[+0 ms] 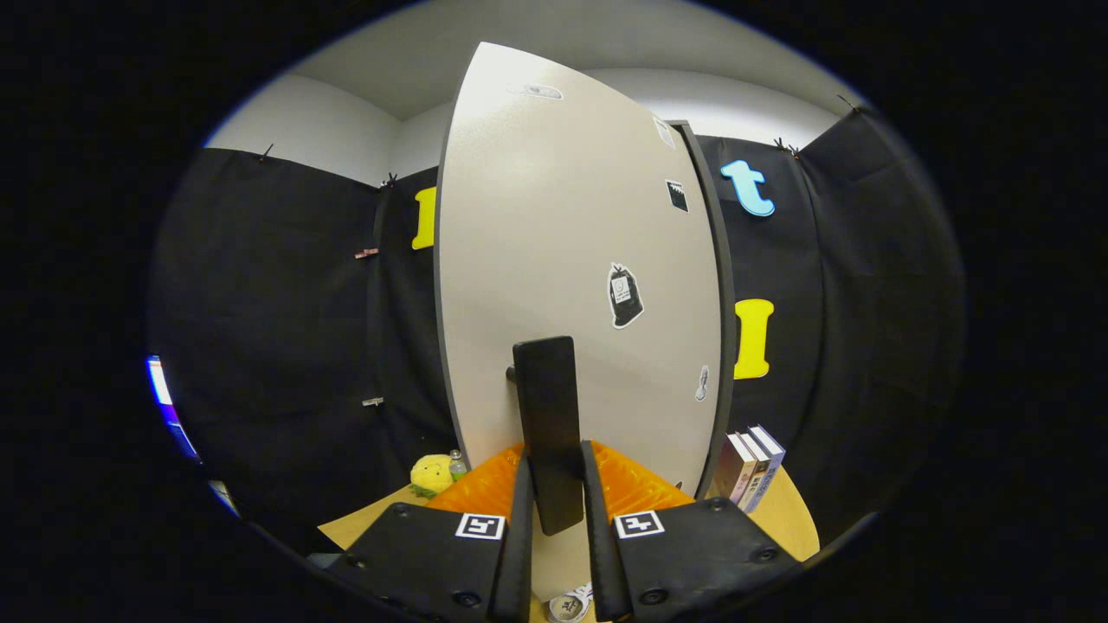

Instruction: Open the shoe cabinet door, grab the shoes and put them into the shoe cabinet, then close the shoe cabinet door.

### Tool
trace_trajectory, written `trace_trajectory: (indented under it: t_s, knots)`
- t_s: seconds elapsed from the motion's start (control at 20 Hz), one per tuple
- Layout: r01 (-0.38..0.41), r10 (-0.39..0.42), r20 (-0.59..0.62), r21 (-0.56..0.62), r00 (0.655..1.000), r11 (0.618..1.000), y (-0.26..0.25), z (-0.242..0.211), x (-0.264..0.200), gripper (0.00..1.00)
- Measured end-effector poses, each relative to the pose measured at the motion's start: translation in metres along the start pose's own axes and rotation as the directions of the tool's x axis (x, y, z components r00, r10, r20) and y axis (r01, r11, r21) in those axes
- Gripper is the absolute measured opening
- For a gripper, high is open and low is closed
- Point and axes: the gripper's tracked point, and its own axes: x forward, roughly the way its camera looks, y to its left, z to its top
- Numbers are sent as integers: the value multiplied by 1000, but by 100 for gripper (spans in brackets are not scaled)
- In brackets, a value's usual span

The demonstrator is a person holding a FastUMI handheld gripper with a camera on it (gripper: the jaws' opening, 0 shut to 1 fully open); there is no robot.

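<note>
The shoe cabinet's pale grey door (pixel 554 260) rises directly ahead, tall, with several small stickers on its face. A black bar handle (pixel 547 424) stands upright on the door. My gripper (pixel 554 506) has both fingers pressed against the lower part of that handle, one on each side, so it is shut on it. The fingers (pixel 520 536) are black with orange backing behind them. A bit of a shoe (pixel 569 606) peeks out below, between the finger bases.
Three books (pixel 751 467) stand upright to the right of the door on a light wooden table (pixel 792 519). A yellow plush toy (pixel 432 474) and a small bottle (pixel 457 464) sit to the left of the door.
</note>
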Motion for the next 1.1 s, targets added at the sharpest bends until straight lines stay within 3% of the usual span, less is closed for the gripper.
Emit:
trace_trajectory:
  t_s: [0.35,1.1]
  knots:
    - [34,-34,4,39,999,999,-20,1,-16,31]
    - [212,-212,19,25,977,977,-83,4,-36,26]
